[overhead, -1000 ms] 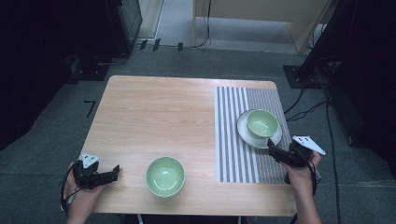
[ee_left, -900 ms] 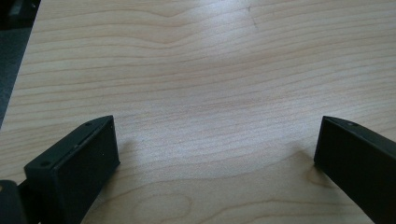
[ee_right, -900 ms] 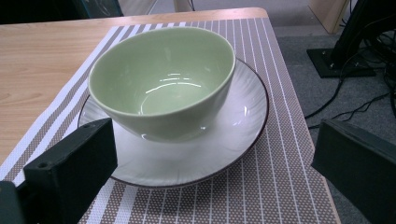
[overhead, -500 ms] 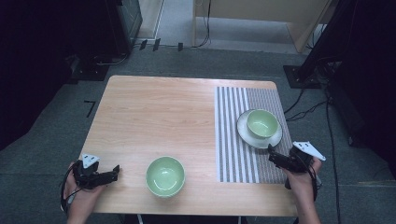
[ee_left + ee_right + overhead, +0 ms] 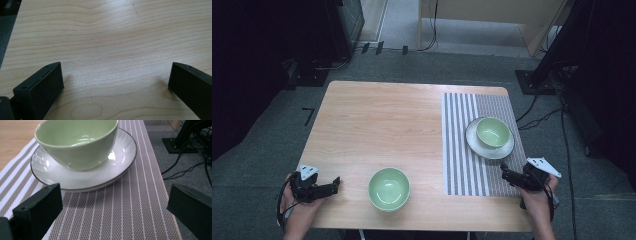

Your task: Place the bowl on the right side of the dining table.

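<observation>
1. We see the right claw [image 5: 506, 175] hovering low over the near right part of the striped placemat [image 5: 462, 150], its jaws spread wide with nothing between them.

2. Just ahead of that claw sits a green bowl [image 5: 493, 131] on a white plate [image 5: 504, 150] with a dark rim; in the right gripper view the bowl [image 5: 77, 140] stands upright on the plate [image 5: 117, 165], whose near edge lies close in front of the jaw tips without touching them.

3. We find the plate resting wholly on the placemat [image 5: 120, 215], which runs beneath the right claw to the tabletop's right edge.

4. The left claw [image 5: 334, 184] is held at the near left corner of the tabletop [image 5: 382, 125], pointing toward the person's right, jaws parted and holding nothing.

5. In the left gripper view we see bare light wood [image 5: 107, 45] between and beyond the two black jaws.

6. A second green bowl [image 5: 389, 188] stands upright on the bare wood, a short way beyond the left claw's tips and well apart from the right claw, near the tabletop's front edge.

7. We note a hand [image 5: 302, 212] gripping the left tool and another hand [image 5: 539, 197] gripping the right, both entering from the near side.
</observation>
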Available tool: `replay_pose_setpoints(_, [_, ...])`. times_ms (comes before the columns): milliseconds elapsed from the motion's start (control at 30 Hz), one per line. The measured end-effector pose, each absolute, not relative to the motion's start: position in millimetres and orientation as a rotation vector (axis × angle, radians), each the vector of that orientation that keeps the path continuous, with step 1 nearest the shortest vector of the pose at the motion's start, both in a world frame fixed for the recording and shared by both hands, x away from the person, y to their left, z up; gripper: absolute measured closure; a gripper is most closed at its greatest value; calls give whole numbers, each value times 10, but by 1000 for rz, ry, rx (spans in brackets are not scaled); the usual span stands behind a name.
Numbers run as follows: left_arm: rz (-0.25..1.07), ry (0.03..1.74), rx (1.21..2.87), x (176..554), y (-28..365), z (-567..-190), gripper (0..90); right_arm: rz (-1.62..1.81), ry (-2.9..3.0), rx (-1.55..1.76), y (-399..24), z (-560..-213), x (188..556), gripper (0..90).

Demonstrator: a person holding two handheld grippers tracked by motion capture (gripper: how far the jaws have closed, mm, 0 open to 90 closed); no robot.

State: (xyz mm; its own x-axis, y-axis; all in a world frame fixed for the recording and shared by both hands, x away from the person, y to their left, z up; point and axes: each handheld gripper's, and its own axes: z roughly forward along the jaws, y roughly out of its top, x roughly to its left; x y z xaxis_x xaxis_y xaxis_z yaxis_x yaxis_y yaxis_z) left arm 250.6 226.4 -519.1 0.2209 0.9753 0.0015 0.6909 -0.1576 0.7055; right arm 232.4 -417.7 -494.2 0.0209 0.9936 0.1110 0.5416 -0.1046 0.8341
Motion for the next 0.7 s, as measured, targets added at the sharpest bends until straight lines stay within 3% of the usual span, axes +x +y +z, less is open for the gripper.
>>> replay_pose_setpoints(700, [634,1532,1920,2506,2264,-5191,0,934,1583,1757,-4365,-5095,2069,0])
